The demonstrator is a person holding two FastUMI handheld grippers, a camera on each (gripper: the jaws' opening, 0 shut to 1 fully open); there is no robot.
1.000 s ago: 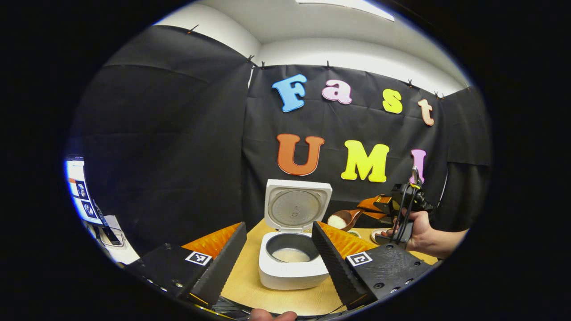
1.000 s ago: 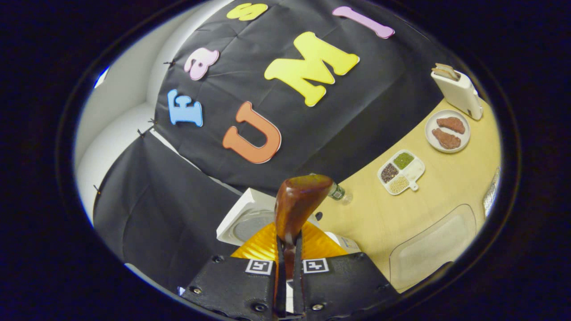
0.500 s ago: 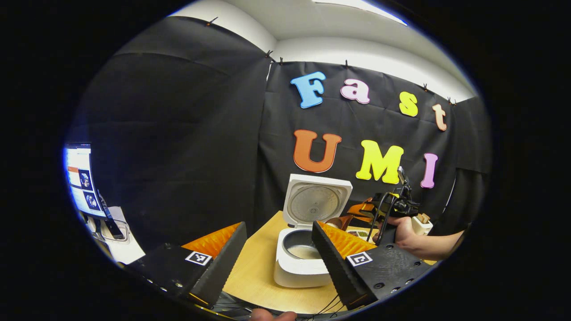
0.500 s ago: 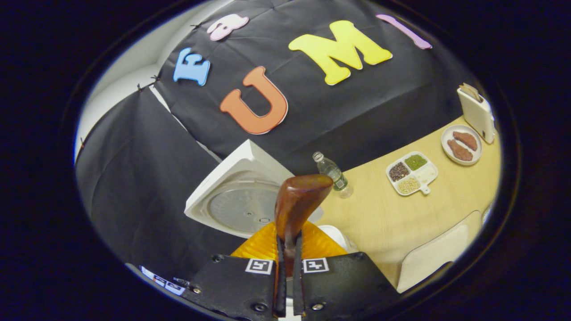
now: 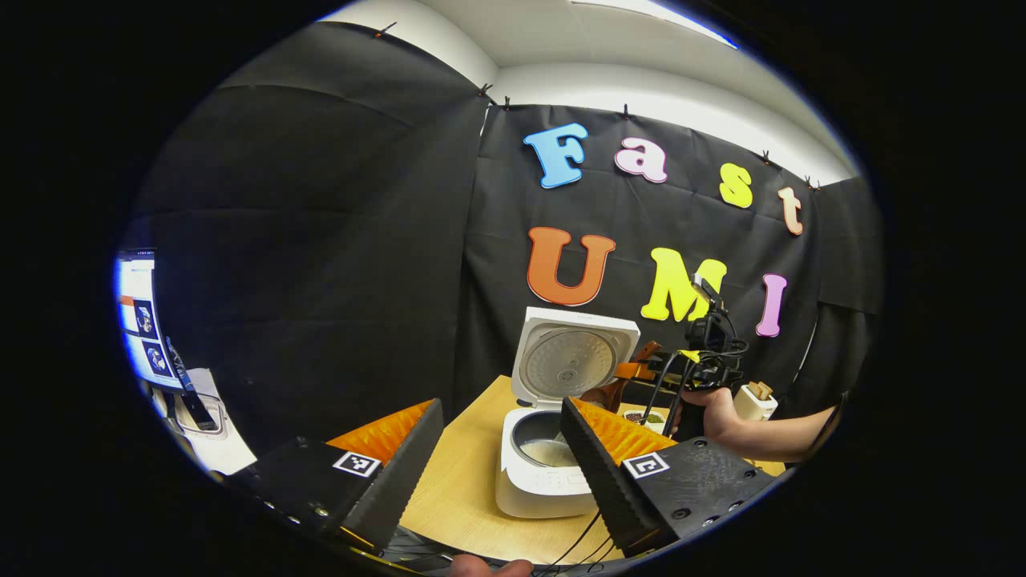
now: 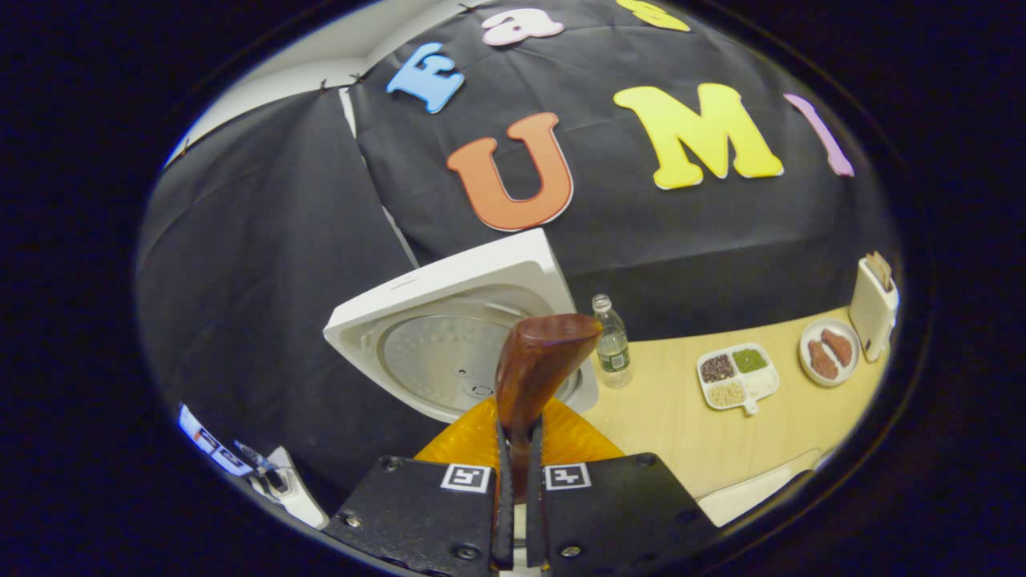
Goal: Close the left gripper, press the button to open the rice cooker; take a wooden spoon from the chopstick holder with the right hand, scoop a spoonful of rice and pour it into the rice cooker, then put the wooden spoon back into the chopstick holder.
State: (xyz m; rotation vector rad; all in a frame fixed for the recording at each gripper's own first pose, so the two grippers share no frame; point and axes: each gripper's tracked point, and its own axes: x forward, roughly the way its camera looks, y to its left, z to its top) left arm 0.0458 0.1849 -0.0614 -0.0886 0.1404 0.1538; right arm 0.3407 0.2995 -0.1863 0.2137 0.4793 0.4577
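The cooker (image 5: 553, 449) stands open on the counter (image 5: 465, 497), its lid (image 5: 573, 357) tipped up and back; a pale layer of rice (image 5: 551, 453) lies in the bottom of the pot, so the pouring looks to be happening or just finished.

The right claw (image 6: 518, 449) is pinched tight on the spoon (image 6: 535, 365), both fingers pressing its neck, the bowl standing out ahead with its back to the camera; from the left gripper view that spoon (image 5: 611, 393) hangs over the far right rim of the pot, the hand (image 5: 713, 413) behind it. Whether any rice is left in the bowl I cannot tell.

The left claw (image 5: 501, 465) is held wide open and holds nothing; it hangs on the near side of the cooker, apart from it, and does well to keep out of the way.

To do this step well, I'd say: keep the spoon's bowl over the middle of the pot, not the rim, so grains fall inside; roll the wrist fully over and pause before lifting; mind the raised lid close behind the spoon, since a knock there could scatter rice or drop the lid; keep the pinch firm, as the smooth neck might twist between the fingers. The holder is not somewhere I can make out from here.
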